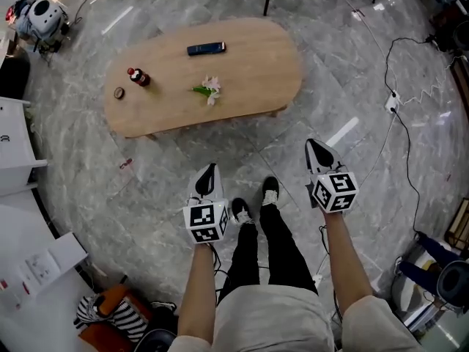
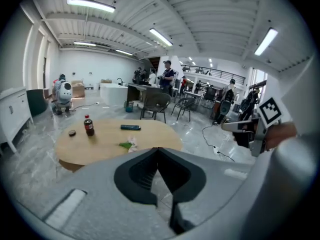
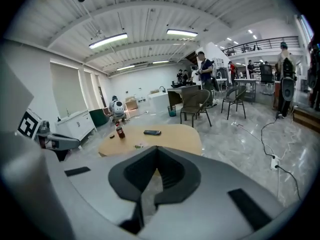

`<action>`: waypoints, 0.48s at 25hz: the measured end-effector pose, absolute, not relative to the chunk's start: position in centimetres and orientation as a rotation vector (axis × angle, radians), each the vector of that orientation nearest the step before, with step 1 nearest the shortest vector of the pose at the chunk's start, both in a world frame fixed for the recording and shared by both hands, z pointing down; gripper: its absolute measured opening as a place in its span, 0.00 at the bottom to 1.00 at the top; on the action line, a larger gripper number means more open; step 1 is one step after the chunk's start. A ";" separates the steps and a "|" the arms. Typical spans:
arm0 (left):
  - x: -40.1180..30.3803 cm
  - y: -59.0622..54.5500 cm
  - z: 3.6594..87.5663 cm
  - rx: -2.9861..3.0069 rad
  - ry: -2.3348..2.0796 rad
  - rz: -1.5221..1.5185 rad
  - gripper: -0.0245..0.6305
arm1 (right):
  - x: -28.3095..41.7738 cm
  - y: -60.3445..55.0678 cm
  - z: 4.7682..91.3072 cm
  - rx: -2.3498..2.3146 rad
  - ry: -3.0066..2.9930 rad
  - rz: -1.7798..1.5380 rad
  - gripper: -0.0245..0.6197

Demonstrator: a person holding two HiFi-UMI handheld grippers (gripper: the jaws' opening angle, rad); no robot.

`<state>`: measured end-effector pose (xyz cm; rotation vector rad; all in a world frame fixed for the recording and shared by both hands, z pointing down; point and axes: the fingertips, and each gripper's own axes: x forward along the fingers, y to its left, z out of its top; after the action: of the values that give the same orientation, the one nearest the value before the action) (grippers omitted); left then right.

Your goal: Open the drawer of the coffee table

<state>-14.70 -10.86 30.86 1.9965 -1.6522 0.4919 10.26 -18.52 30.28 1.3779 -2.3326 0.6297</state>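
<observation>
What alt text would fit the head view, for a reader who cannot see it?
Seen from above, a person stands on a marble floor holding the left gripper and the right gripper, both shut and empty, short of an oval wooden coffee table. On it are a dark remote, a red-capped bottle and a flower sprig.

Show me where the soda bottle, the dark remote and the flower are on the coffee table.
soda bottle (image 1: 138,77), head view, on its dark body.
dark remote (image 1: 206,48), head view, middle of its top face.
flower (image 1: 212,86), head view, on the pale blossom.
</observation>
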 end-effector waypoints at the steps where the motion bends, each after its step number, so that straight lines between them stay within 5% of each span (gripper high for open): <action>1: -13.8 -11.6 31.3 2.017 -1.630 0.499 0.05 | 9.9 -19.3 30.6 1.362 -2.337 0.625 0.06; 12: -9.7 -19.0 36.1 1.994 -1.553 0.418 0.05 | 9.5 -24.5 39.3 1.242 -2.333 0.626 0.06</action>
<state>-9.73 -18.99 36.07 1.9939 -1.5527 0.4182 9.48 -24.50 39.34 1.2418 -2.3333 0.6264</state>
